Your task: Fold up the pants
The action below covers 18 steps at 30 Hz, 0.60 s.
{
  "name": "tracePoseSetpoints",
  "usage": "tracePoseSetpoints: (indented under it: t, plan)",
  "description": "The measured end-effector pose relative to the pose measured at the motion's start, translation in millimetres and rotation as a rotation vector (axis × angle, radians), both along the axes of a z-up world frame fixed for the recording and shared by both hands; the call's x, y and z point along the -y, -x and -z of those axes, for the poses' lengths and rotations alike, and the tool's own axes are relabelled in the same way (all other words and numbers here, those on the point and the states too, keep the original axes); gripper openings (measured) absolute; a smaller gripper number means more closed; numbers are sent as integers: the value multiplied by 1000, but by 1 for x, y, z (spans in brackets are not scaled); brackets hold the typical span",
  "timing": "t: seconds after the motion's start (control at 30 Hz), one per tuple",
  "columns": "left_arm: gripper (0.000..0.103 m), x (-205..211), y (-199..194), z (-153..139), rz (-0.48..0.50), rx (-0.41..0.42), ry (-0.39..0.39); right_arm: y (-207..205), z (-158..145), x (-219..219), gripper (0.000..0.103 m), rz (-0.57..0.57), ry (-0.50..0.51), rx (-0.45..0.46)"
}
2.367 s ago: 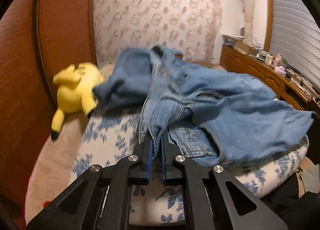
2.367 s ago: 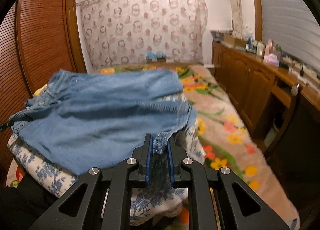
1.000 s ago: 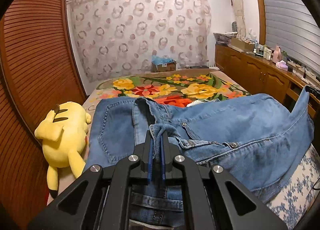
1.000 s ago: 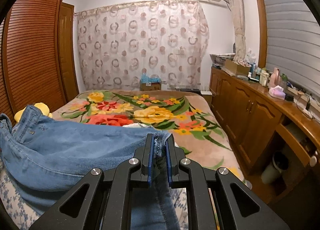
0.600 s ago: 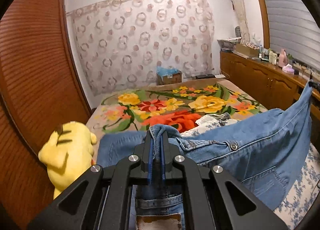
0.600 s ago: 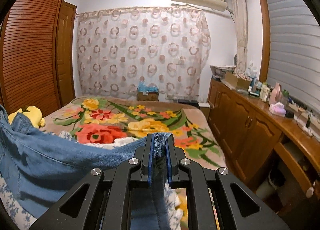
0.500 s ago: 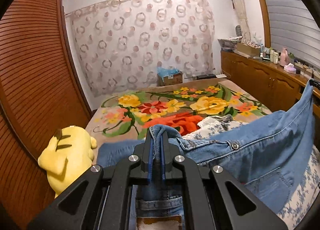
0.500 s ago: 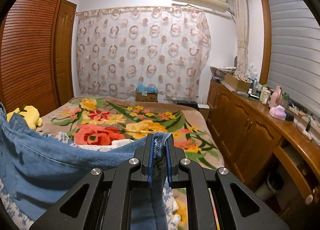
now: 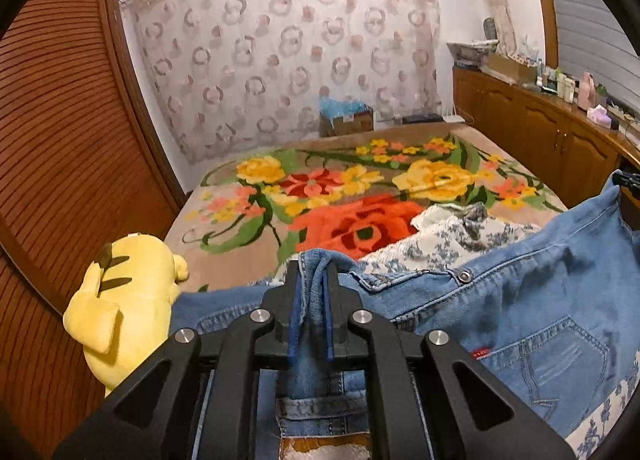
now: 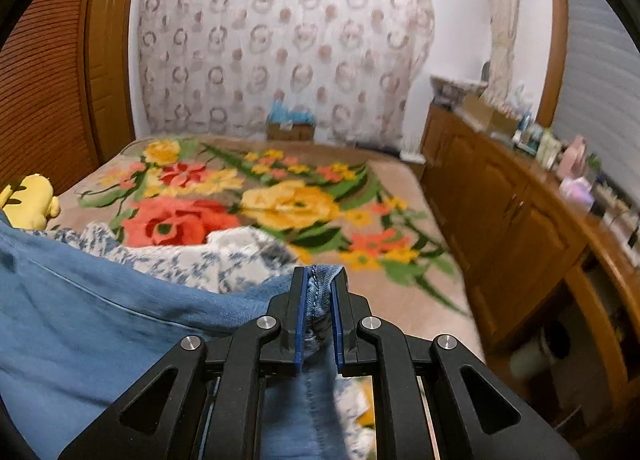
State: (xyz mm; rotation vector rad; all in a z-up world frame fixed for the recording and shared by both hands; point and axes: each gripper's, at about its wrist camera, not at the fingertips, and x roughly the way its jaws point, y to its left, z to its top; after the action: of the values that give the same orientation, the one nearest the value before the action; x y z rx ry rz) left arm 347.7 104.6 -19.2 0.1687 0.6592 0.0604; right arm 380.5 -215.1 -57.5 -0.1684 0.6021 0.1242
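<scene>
1. The pants [image 9: 520,324] were light blue denim jeans with tan stitching, a metal rivet, a small red tag and a stitched back pocket with worn streaks. They lay stretched across a blue-and-white floral quilt [image 9: 444,240] on the bed [image 9: 360,195], between the two grippers.
2. The left gripper [image 9: 311,300] had a bunched fold of waistband denim between its fingers [image 9: 295,312]; these stood narrow and were easing apart, with the cloth still hanging between the blue pads.
3. The right gripper [image 10: 318,314] held another edge of the jeans, its fingers [image 10: 299,320] narrow and pressed on a seamed fold.
4. A yellow plush toy [image 9: 124,300] lay just beside the denim on the left, next to the slatted wooden doors [image 9: 60,163].
5. In the left wrist view the gripper body hid the lower part of the jeans, and a pale patch at the bottom edge was cut off. The right wrist view was blurred, so the items on the wooden cabinet [image 10: 520,219] could not be made out.
</scene>
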Motion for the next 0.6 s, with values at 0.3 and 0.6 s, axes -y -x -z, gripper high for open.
tracePoseSetpoints:
  t: [0.3, 0.6]
  plan:
    - [80, 0, 28, -8, 18, 20, 35, 14, -15, -8, 49, 8, 12, 30]
    - [80, 4, 66, -1, 43, -2, 81, 61, -13, -3, 61, -75, -60, 39]
